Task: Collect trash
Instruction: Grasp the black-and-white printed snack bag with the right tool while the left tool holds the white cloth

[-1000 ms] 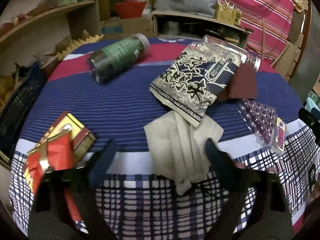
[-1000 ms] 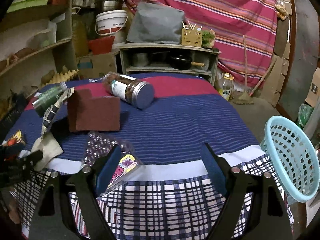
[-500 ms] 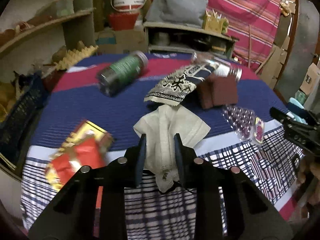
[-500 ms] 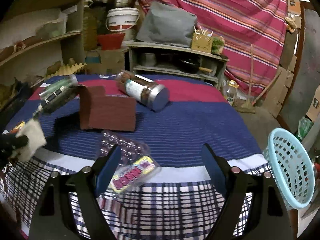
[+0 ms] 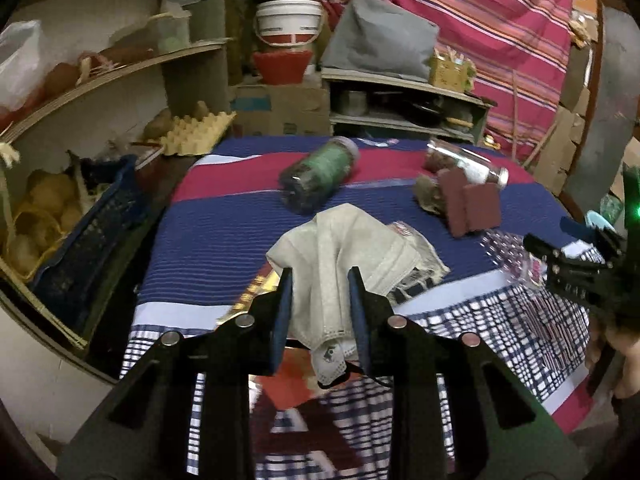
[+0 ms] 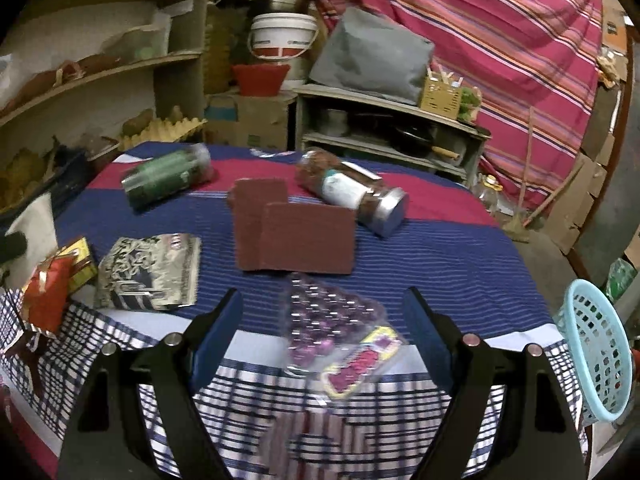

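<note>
the left gripper (image 5: 319, 292) has clamped down on a crumpled off-white paper napkin (image 5: 348, 248), which is pinched between its two blue-padded fingers (image 5: 283, 304) and lifted clear of the striped and checked tablecloth (image 5: 224, 220), a corner drooping below the pads.

going left to right in the right wrist view: at the table's left edge lies a red and gold foil wrapper (image 6: 52, 284), and just beside it a flat black and cream patterned packet (image 6: 150, 272) at the front of the blue band. behind that, toward the far left corner, a clear plastic jar with a green label (image 6: 168, 178) lies on its side. in the middle stand two dark maroon scouring pads (image 6: 294, 228), touching each other, and behind them a glass jar with a silver lid (image 6: 352, 192) lies tipped over. at the near edge a clear plastic blister tray with purple beads and a pink card (image 6: 340, 336) (blurred) sits between the right gripper (image 6: 322, 332) fingers, which are spread wide and hold nothing. off the table's right edge stands a light blue plastic basket (image 6: 600, 344).
</note>
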The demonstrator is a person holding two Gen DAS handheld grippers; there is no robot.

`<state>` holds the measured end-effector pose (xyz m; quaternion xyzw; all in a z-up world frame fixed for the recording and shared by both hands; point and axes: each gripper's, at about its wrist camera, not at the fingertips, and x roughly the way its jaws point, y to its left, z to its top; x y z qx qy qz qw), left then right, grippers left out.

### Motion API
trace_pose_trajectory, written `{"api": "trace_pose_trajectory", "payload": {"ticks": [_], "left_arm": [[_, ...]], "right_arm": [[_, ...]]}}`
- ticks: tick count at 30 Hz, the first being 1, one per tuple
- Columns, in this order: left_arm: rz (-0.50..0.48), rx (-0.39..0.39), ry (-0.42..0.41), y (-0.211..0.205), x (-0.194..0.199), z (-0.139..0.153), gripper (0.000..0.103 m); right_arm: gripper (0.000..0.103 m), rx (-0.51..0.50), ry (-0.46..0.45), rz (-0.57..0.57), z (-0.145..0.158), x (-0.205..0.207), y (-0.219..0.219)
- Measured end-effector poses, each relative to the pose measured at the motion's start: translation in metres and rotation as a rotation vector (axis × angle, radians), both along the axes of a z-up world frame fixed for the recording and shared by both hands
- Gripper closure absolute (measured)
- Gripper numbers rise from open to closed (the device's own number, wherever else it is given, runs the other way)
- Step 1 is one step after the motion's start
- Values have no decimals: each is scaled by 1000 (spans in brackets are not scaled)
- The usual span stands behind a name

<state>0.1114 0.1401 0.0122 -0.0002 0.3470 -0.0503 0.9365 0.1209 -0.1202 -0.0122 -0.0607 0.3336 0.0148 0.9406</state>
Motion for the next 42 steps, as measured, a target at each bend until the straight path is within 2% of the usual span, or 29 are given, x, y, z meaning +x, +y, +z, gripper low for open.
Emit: {"api": "trace_pose_trajectory", "payload": {"ticks": [8,16,22,25,27,29,33,35,36,37,42], "left_arm": [[86,-32,-21,36,25,5,77],[117,-39,-10,49,35,-4,77],[133,-31,3,52,41,-9,77],[138,-21,8,53,42,-11,77],[141,-11,7,52,42,-12,77],[151,-10,10,53,42,-13,77],[170,-23,15,55,39,-13,77],[174,-14,15,53,38,-12,77],[174,-9,14,52,37,-11,77],[176,-4,13,50,35,-10,77],[177,9,7,41,31,-3,77]], "right_arm": [[23,43,74,64,-18,14,44],[23,59,154,119,-38,43,88],[23,58,243,110,-58,62,92],[24,82,241,116,-61,62,90],[29,91,242,134,-60,62,91],[47,85,238,171,-59,60,96],[70,65,235,214,-57,57,104],[87,56,229,212,-56,57,104],[89,63,228,216,-55,58,102],[96,75,227,223,-54,56,100],[100,90,196,222,-46,45,78]]}}
